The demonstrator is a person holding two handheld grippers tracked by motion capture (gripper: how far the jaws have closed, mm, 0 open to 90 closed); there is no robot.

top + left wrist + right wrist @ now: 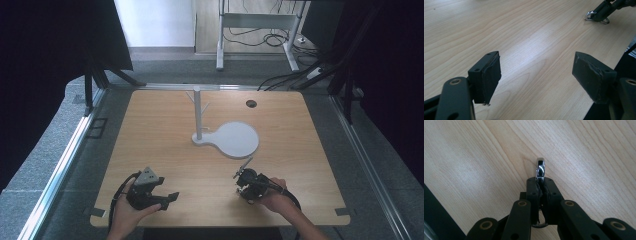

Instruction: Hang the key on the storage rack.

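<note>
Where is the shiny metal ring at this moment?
The metal ring is clamped edge-on in the right tool, just above the wooden table near its front right, a little in front of the white stand's round base.

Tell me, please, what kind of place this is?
Probably a lab recording station: a bare wooden table with black curtains around it, cables on the floor, and a white stand set as a prop.

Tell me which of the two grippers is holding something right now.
The right gripper: its jaws are shut on a shiny metal ring. The left gripper has its jaws wide apart over bare table.
</note>
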